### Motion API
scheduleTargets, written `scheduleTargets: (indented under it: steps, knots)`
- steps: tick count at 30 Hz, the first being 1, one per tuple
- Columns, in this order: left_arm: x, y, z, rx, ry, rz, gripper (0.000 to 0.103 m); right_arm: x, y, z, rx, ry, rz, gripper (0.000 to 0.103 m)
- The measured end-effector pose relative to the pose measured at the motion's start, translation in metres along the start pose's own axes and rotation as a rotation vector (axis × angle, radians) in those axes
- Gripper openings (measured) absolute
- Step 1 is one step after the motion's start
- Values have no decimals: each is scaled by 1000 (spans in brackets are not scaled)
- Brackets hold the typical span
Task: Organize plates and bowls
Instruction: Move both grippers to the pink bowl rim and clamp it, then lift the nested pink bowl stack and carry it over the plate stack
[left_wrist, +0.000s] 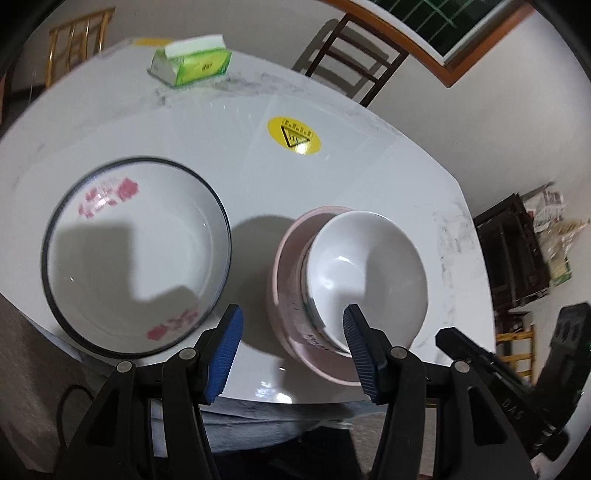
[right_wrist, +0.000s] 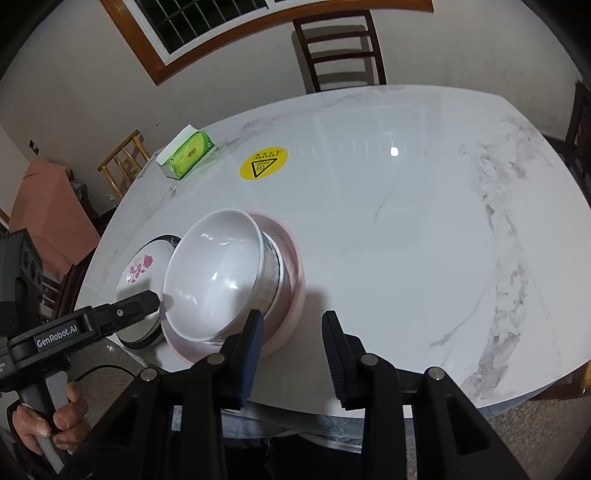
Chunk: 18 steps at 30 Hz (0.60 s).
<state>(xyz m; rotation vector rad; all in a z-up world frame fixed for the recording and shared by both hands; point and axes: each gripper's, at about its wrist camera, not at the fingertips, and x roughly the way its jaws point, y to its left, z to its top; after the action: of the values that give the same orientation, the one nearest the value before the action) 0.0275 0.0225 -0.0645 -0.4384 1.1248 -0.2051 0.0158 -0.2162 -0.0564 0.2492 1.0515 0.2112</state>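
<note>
A white bowl (left_wrist: 369, 266) sits tilted inside a pink bowl (left_wrist: 288, 258) on the marble table (left_wrist: 332, 177). To its left lies a white plate with pink flowers and a black rim (left_wrist: 136, 254). My left gripper (left_wrist: 292, 310) is open and straddles the stack's near wall, with one pad over the white bowl's inside and the other over bare table. In the right wrist view, the white bowl (right_wrist: 214, 273) leans left and a left fingertip (right_wrist: 153, 297) is at its rim. My right gripper (right_wrist: 291, 321) is open and empty, its left pad beside the pink bowl (right_wrist: 295, 273).
A green tissue box (left_wrist: 192, 62) stands at the far side and a yellow warning sticker (left_wrist: 294, 134) is stuck mid-table. A dark chair (right_wrist: 340, 51) and a wooden chair (right_wrist: 123, 162) stand around the table. A hand (right_wrist: 55, 417) holds the left gripper's handle.
</note>
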Motion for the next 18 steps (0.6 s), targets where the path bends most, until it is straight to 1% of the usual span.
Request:
scheduleTargets:
  steps: [3,5,9,13,18]
  knots:
    - [4,2,4,-49,38,-32,51,5,-4,2,40,33,8,33]
    - [5,2,7,-70,56,-36,51,9,-6,4,62,55,14,33]
    - [2,2,9,-87,53,5,50,13,-5,5,64,68,5,33]
    - [-1,12,11,-124,54,40,48,16,-6,7,66,84,-3,33]
    - [7,19,12,-150,85,75,43,24,-11,11,93,115,-12,33]
